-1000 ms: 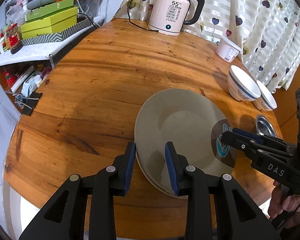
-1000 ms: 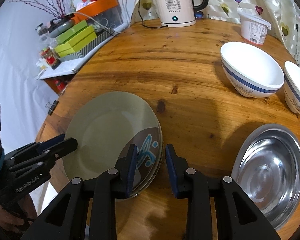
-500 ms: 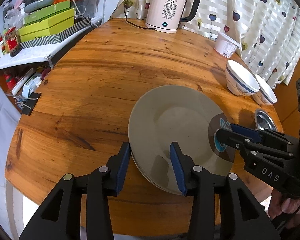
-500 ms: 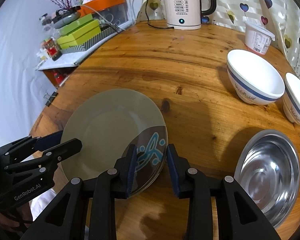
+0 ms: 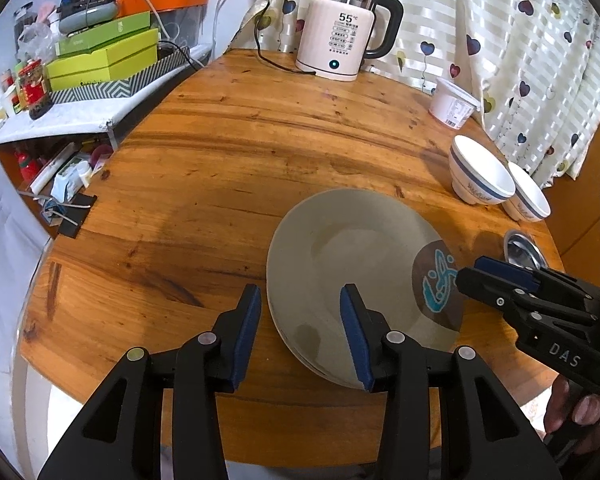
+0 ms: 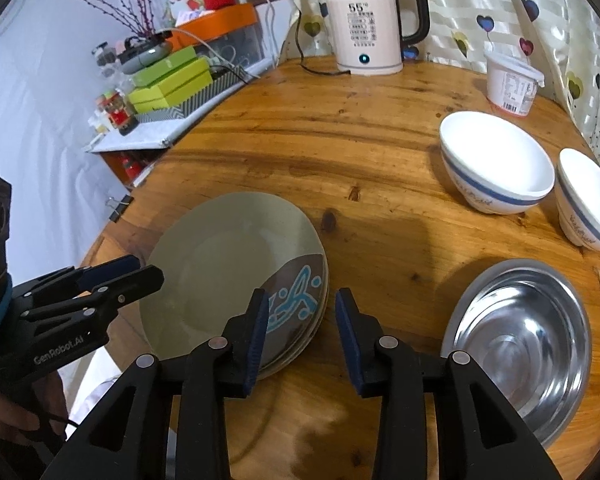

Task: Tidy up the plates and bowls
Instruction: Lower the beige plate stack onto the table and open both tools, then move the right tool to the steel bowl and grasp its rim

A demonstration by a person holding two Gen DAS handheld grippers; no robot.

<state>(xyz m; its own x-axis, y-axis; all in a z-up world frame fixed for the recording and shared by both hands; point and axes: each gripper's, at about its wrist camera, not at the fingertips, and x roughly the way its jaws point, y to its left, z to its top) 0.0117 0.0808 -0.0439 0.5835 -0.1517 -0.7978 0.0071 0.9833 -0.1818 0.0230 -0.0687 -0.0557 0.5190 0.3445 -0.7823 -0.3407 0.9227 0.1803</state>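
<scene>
A stack of grey-green plates [image 5: 352, 256] lies near the front of the round wooden table [image 5: 260, 152]; it also shows in the right wrist view [image 6: 228, 272], with a brown patch and blue motif. My left gripper [image 5: 300, 320] is open, its jaws astride the stack's left rim. My right gripper [image 6: 302, 328] is open, astride the stack's right rim. Two white bowls with blue bands [image 6: 496, 164] [image 6: 588, 200] and a steel bowl [image 6: 520, 340] stand to the right.
A white kettle [image 5: 340, 44] with its cord stands at the table's back. A white tub [image 6: 512, 82] sits by the curtain. A shelf with green boxes [image 5: 104, 60] borders the table's left edge.
Both grippers have opened wider and drawn back a little from the plate stack. The stack stays on the table.
</scene>
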